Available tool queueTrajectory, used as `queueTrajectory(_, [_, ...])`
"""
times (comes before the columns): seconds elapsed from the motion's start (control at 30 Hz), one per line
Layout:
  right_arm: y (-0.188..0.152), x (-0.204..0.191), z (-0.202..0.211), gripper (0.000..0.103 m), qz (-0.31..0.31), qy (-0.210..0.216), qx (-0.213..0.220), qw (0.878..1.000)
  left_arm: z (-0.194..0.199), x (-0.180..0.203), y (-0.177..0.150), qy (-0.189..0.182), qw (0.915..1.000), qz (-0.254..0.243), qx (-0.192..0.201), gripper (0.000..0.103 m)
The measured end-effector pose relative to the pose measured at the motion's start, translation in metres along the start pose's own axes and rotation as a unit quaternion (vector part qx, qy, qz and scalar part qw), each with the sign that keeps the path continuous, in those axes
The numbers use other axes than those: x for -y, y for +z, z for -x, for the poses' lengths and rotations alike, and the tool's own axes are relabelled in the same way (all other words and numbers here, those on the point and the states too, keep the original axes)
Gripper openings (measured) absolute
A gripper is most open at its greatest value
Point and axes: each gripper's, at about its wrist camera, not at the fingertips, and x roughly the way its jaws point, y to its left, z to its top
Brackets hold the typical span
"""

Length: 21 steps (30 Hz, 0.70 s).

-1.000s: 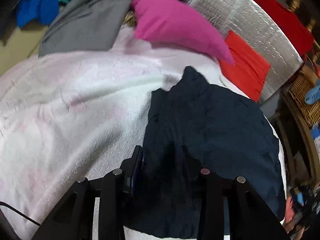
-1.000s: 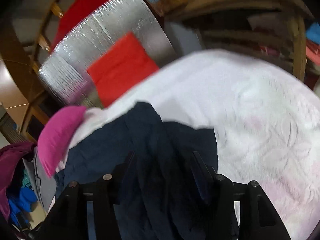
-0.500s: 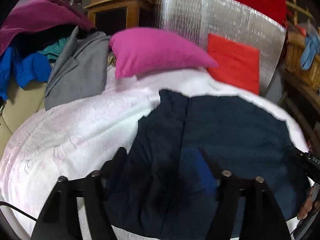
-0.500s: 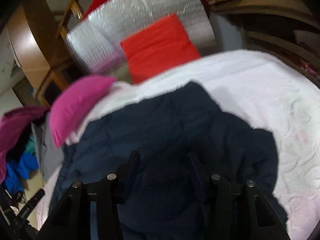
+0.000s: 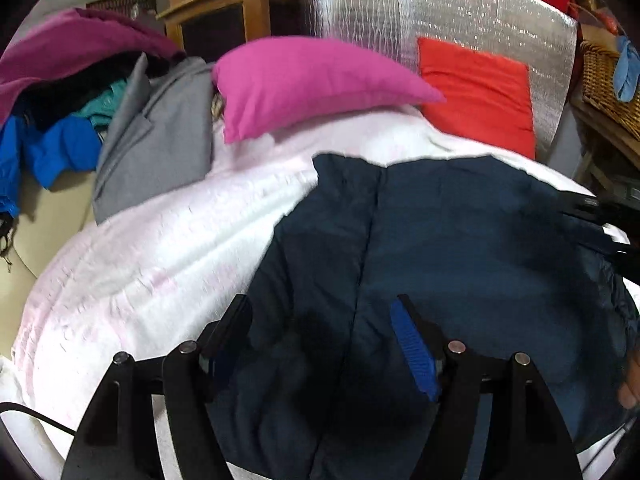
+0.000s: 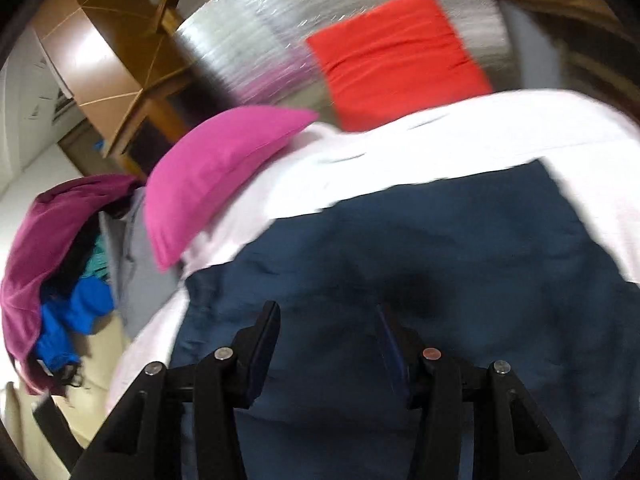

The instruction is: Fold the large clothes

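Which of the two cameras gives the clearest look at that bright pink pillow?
The left wrist view: the pink pillow lies whole and fairly sharp on the white blanket. In the right wrist view it is also whole, but tilted, smaller and motion-blurred.

The left gripper [image 5: 320, 314] hangs with its jaws spread wide over a dark navy garment [image 5: 460, 248] lying flat on the white-covered bed [image 5: 160, 248], a pink pillow [image 5: 308, 80] and red cushion [image 5: 480, 92] beyond.
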Motion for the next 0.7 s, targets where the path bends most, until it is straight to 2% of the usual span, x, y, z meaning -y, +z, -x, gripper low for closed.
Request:
queueTrajectory(0.1, [0.010, -0.007, -0.044, 0.052, -0.021, -0.001, -0.042, 0.999, 0.005, -0.007, 0.006, 0.014, 0.9996, 0.003, 0.023, 0.073])
queueTrajectory(0.17, [0.012, 0.001, -0.081, 0.052, -0.043, -0.037, -0.088, 0.994, 0.007, -0.015, 0.009, 0.028, 0.9989, 0.008, 0.035, 0.073])
queueTrajectory(0.23, [0.008, 0.009, -0.092, 0.052, -0.062, -0.043, -0.098, 0.992, 0.006, -0.021, 0.011, 0.029, 0.9989, 0.014, 0.036, 0.073])
queueTrajectory(0.3, [0.009, 0.014, -0.088, 0.052, -0.080, -0.027, -0.095, 0.992, 0.005, -0.025, 0.010, 0.024, 0.9990, 0.021, 0.032, 0.073])
queueTrajectory(0.37, [0.003, 0.019, -0.067, 0.052, -0.094, 0.000, -0.067, 0.993, 0.009, -0.027, 0.008, 0.018, 0.9990, 0.025, 0.032, 0.073])
queueTrajectory(0.47, [-0.008, 0.030, -0.025, 0.052, -0.097, 0.010, -0.031, 0.995, 0.018, -0.026, 0.005, 0.009, 0.9988, 0.024, 0.043, 0.073])
queueTrajectory(0.57, [-0.029, 0.041, 0.027, 0.052, -0.081, -0.015, 0.006, 0.997, 0.033, -0.019, 0.001, 0.003, 0.9981, 0.013, 0.060, 0.073])
queueTrajectory(0.7, [-0.043, 0.059, 0.077, 0.052, -0.077, -0.061, 0.023, 0.995, 0.052, -0.007, -0.007, -0.013, 0.9967, -0.006, 0.080, 0.073])
